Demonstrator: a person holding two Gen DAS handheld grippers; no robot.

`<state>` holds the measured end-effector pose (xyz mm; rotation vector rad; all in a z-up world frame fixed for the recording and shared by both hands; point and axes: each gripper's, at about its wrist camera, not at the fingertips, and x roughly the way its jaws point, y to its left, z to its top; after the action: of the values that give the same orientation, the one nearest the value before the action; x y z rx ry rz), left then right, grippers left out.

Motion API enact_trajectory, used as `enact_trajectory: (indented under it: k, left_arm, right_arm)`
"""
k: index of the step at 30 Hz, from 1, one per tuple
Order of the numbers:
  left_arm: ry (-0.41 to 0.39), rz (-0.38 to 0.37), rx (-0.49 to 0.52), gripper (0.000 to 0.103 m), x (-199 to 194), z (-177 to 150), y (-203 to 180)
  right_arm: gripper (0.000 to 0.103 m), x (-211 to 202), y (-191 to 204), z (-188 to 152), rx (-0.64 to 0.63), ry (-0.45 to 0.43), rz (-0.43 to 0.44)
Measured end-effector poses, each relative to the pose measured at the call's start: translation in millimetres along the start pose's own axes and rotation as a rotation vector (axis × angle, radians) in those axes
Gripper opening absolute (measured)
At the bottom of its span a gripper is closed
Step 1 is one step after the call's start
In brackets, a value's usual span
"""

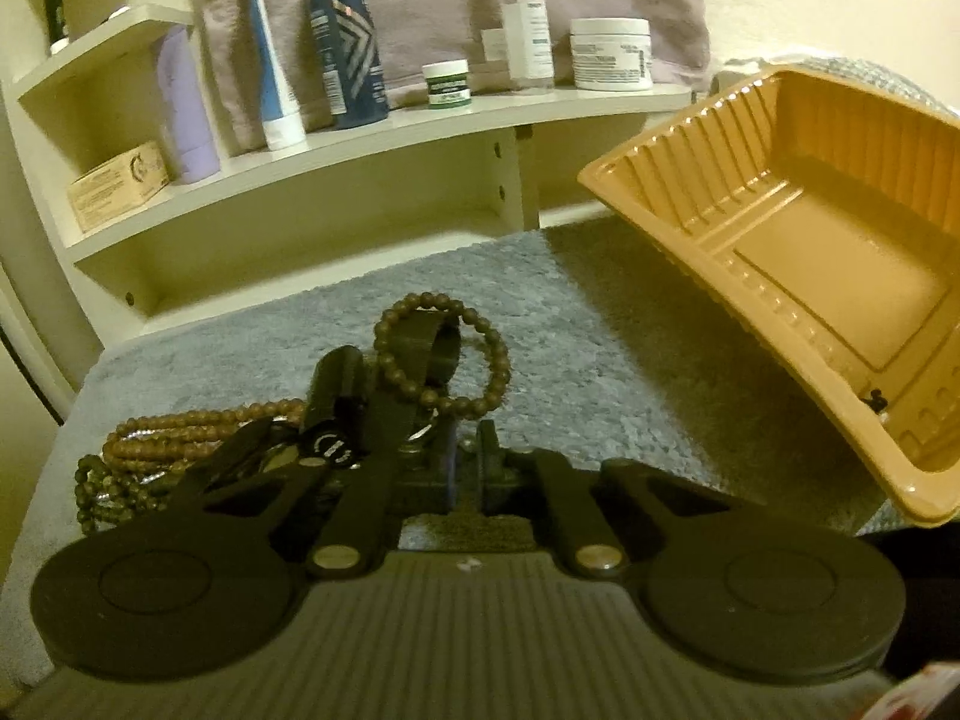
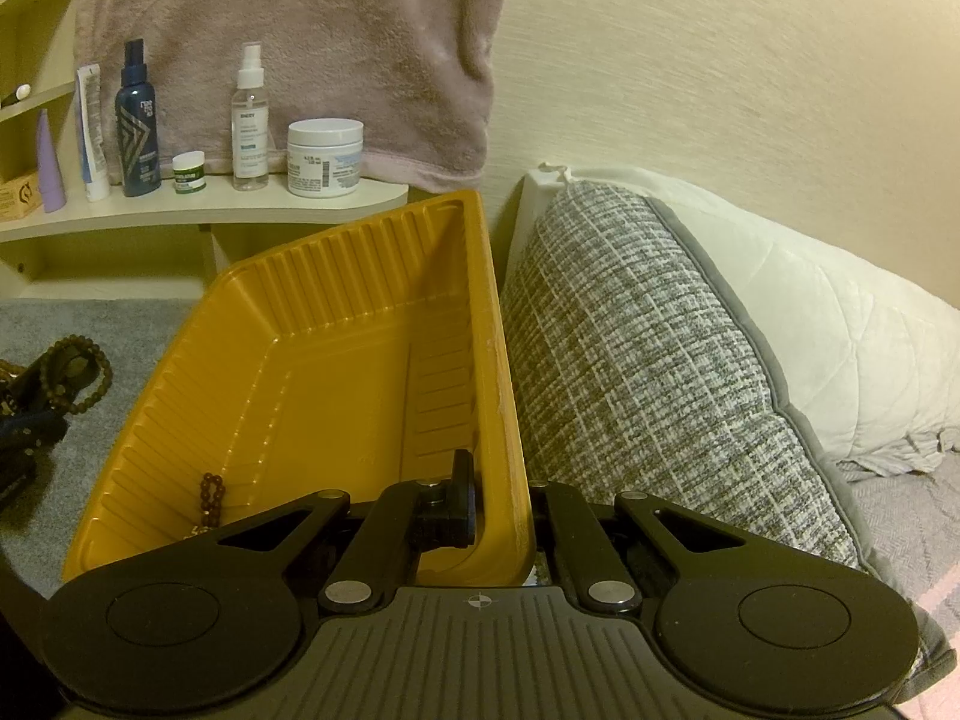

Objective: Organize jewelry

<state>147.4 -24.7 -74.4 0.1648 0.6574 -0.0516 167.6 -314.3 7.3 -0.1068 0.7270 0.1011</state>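
A: Where does everything sit?

B: The right claw (image 2: 498, 516) is clamped on the side wall of the yellow tray (image 2: 288, 372), one finger inside and one outside, and holds the tray tilted above the grey blanket (image 1: 600, 324). A small dark bead bracelet (image 2: 211, 501) already lies in the tray's low corner. The left claw (image 1: 414, 372) carries a brown bead bracelet (image 1: 444, 354) looped around its fingers; I cannot tell how wide its jaws stand under the loop. More brown bead strands (image 1: 198, 438) lie heaped on the blanket just beside it.

A: How should the step be done well?

B: It looks like the looped bracelet goes into the tray next. I'd bring the left claw over the tray's open mouth, keep the tray tipped toward it, and let the loop slide off the fingers rather than shake it. The beads look smooth and should roll to the low corner. The risk, as I judge it, is the elastic loop catching on a fingertip

A: Any writing to read?

B: The blue spray bottle (image 2: 137, 120) on the shelf (image 2: 240, 207) has white lettering, too small to read. The clear spray bottle (image 2: 249, 120), white jar (image 2: 324, 159) and small green jar (image 2: 189, 173) carry labels I cannot make out
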Motion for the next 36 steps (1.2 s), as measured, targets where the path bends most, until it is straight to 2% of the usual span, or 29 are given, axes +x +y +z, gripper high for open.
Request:
enact_trajectory:
  k: [2,7,11,12,13,15,20,22,31,33,36]
  left_arm:
    - [-0.004,-0.001,0.003,0.000,-2,0,0]
    - [-0.030,-0.008,-0.001,0.000,-9,4,-2]
    - [-0.013,-0.005,-0.004,0.001,-8,4,-1]
    - [-0.018,-0.002,-0.003,0.007,-9,2,-1]
    - [-0.026,0.004,-0.002,0.008,-9,1,-1]
    - [-0.022,0.015,0.008,0.023,-7,-1,-1]
    - [-0.009,0.003,0.015,0.023,-2,-1,-3]
    - [0.015,-0.012,0.027,0.014,0,0,-8]
    - [0.021,0.008,0.017,0.013,6,2,-7]
    - [0.027,0.005,0.007,0.008,7,3,-7]
    - [0.020,0.002,-0.005,0.008,4,2,-6]
  right_arm:
    - [0.004,0,0,0,0.000,0.000,0.000]
    - [0.004,0,0,0,0.000,0.001,0.000]
    - [0.004,0,1,0,0.000,0.000,0.000]
    - [0.004,0,1,0,0.001,0.000,0.000]
    - [0.004,0,1,0,0.000,0.000,0.000]
    - [0.004,0,1,0,-0.001,0.000,0.000]
    - [0.004,0,0,0,0.001,0.001,0.000]
    - [0.004,0,0,-1,0.002,0.001,0.001]
    - [0.004,0,0,0,0.002,0.000,0.001]
    - [0.004,0,0,-1,0.000,-0.002,0.001]
    - [0.004,0,0,-1,-0.001,-0.002,0.002]
